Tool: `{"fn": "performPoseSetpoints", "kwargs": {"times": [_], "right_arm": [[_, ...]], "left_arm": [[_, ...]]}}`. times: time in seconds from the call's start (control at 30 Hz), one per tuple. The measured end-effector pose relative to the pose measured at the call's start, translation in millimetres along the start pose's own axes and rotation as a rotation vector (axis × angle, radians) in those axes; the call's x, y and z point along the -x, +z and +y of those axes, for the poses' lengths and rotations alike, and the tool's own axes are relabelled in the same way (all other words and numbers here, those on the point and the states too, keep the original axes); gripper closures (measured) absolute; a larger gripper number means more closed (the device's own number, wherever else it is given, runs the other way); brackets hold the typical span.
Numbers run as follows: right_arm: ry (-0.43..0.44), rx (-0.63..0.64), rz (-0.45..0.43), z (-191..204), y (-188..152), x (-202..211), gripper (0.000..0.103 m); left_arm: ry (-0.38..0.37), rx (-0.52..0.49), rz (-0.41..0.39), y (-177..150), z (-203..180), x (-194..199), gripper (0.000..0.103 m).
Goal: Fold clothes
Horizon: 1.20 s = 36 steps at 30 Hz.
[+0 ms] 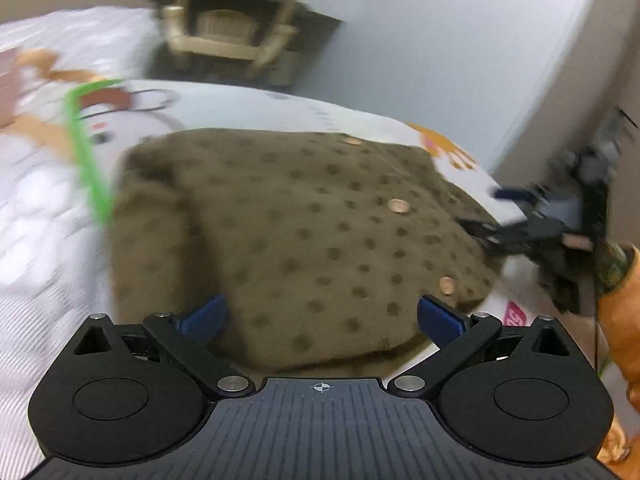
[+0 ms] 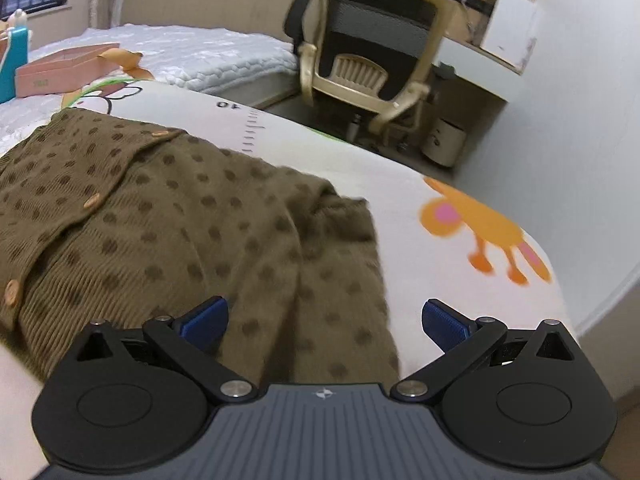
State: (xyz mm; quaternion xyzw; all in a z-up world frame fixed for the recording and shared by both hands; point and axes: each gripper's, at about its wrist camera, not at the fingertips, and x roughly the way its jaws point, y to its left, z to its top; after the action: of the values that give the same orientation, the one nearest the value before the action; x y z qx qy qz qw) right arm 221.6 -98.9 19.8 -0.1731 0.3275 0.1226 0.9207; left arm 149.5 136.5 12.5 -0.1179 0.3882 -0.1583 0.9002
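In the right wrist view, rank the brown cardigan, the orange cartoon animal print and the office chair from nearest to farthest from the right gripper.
1. Brown cardigan: directly under the open right gripper, spreading left.
2. Orange cartoon animal print: ahead to the right, on the sheet.
3. Office chair: beyond the bed's edge, at the top centre.

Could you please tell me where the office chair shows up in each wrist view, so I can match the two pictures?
Left wrist: the chair sits at top centre, blurred, beyond the far edge of the bed.
Right wrist: the chair stands at top centre-right, sharper, on the floor past the bed.
Shared landmark: the brown dotted cardigan spread on the bed, in front of each open gripper.
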Motion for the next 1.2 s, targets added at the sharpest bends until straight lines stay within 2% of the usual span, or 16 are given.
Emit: {"fn": "performPoseSetpoints", "kwargs": {"times": [0.07,0.17,0.27,0.33,0.37,0.4,0.43,0.57,0.67,0.87,0.93,1.0,1.03,1.07,1.13,1.2], "right_arm": [[0.009,0.010,-0.021,4.9,-0.4,14.6,0.000],[0.110,0.063,-0.102,28.3,6.8,37.4,0.000],[0.227,0.109,-0.177,58.2,15.1,51.8,0.000],[0.290,0.148,-0.208,78.9,19.6,55.8,0.000],[0.313,0.167,-0.211,89.9,21.2,55.7,0.000],[0.334,0.185,-0.214,100.5,22.8,55.5,0.000],[0.349,0.198,-0.213,109.3,23.8,55.2,0.000],[0.412,0.257,-0.220,141.2,25.3,59.6,0.000],[0.456,0.318,-0.235,164.6,21.1,64.9,0.000],[0.505,0.382,-0.207,211.2,19.5,51.6,0.000],[0.489,0.418,-0.194,230.0,22.0,41.5,0.008],[0.502,0.406,-0.183,237.9,28.0,32.8,0.011],[0.508,0.400,-0.177,241.9,31.0,28.5,0.019],[0.518,0.387,-0.168,244.5,34.2,24.2,0.022],[0.542,0.318,-0.135,235.4,39.2,19.2,0.029],[0.535,0.280,-0.126,225.5,39.6,18.9,0.032]], "left_arm": [[0.071,0.049,-0.025,-2.2,10.7,12.6,0.000],[0.190,0.100,-0.054,-13.4,24.7,25.8,0.000],[0.219,0.156,-0.055,-21.2,38.4,31.3,0.000],[0.224,0.152,-0.044,-23.3,39.8,28.1,0.002],[0.225,0.143,-0.037,-24.0,38.8,25.3,0.013],[0.225,0.133,-0.029,-24.6,37.9,22.6,0.049],[0.226,0.124,-0.021,-25.3,36.9,19.9,0.064],[0.208,0.089,-0.040,-19.4,29.4,22.5,0.080],[0.178,0.082,-0.064,-15.7,24.5,28.8,0.081],[0.039,0.163,-0.090,-1.8,21.2,33.5,0.081],[0.013,0.177,-0.096,5.8,19.0,29.4,0.081],[0.004,0.182,-0.103,11.7,17.7,24.7,0.081],[0.003,0.189,-0.106,13.0,18.2,24.2,0.081],[0.002,0.197,-0.113,13.6,19.6,25.3,0.078],[0.011,0.216,-0.134,13.1,26.1,32.0,0.069],[0.035,0.225,-0.149,10.0,36.0,40.6,0.035]]}}
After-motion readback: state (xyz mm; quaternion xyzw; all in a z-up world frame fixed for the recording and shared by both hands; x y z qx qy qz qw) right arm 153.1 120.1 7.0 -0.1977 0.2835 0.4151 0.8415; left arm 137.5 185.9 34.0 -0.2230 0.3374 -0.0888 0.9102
